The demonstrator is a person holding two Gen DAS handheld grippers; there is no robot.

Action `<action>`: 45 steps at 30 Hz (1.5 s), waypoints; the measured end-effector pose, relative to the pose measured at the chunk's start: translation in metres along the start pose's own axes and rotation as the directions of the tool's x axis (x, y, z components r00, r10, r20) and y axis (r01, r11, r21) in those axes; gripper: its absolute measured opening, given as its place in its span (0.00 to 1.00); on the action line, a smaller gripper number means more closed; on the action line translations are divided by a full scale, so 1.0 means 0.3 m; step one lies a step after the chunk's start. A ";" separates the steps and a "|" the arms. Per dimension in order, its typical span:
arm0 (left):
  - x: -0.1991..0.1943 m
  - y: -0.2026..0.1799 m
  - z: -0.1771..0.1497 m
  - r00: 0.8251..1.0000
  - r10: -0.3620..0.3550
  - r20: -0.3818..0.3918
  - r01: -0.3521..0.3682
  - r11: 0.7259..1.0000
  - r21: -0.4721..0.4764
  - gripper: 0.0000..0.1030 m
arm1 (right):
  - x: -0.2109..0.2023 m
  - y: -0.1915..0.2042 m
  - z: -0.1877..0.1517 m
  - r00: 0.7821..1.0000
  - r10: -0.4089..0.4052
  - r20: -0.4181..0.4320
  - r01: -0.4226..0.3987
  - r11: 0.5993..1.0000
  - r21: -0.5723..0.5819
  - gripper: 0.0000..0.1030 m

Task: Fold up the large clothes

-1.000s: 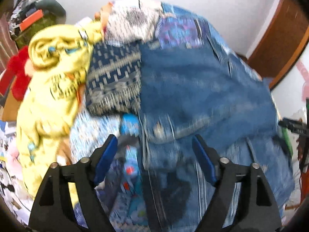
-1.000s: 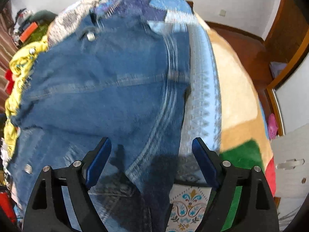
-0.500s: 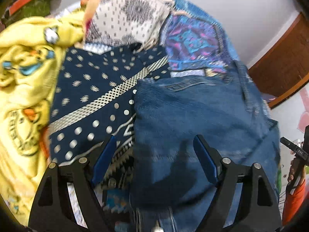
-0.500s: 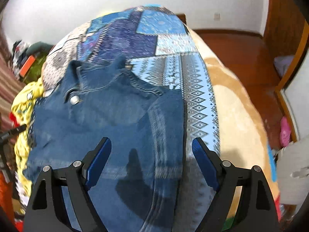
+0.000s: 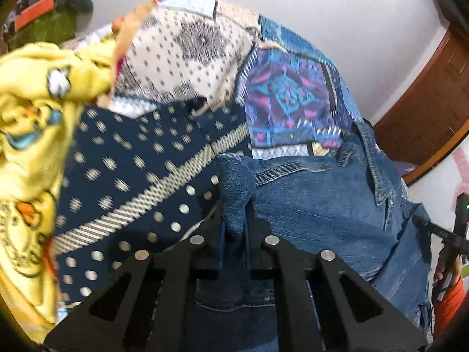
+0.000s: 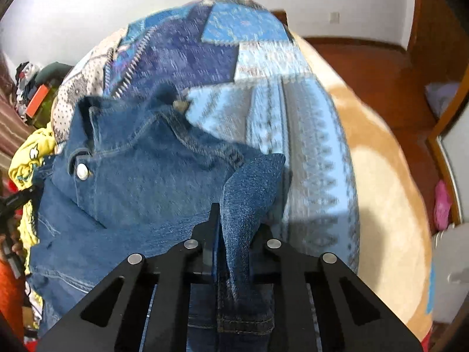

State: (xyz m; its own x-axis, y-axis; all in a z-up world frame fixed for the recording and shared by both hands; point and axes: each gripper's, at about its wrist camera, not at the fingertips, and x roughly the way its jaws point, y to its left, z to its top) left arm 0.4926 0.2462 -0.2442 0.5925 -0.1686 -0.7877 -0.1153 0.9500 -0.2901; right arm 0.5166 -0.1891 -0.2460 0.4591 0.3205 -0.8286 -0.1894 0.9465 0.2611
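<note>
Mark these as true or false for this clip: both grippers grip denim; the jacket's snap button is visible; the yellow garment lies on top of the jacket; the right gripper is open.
1. Both the left gripper and right gripper are shut on the denim jacket. True.
2. A metal snap button shows near the jacket's collar. True.
3. The yellow garment lies on top of the jacket. False: it sits off to the jacket's left, beside a navy dotted cloth.
4. The right gripper is open. False: it pinches a denim fold.
</note>
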 end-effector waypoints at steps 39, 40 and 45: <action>-0.601 -0.165 -0.129 0.971 0.181 0.157 -0.210 0.958 0.196 0.30 | -0.536 0.244 -0.099 0.971 -0.018 0.238 0.063 0.982 -0.180 0.83; -0.634 -0.180 -0.151 0.968 0.187 0.166 -0.220 0.953 0.210 0.43 | -0.556 0.252 -0.116 0.968 -0.017 0.250 0.066 0.980 -0.188 0.84; -0.762 -0.231 -0.328 0.962 0.187 0.198 -0.240 0.925 0.293 0.86 | -0.631 0.269 -0.244 0.971 0.004 0.239 0.044 0.980 -0.195 0.95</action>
State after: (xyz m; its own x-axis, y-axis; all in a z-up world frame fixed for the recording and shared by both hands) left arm 0.2868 0.1931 -0.0973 0.7065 0.0676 -0.7045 -0.0155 0.9967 0.0801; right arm 0.3507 -0.1762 -0.1043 0.6526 0.3239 -0.6850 -0.3350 0.9342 0.1226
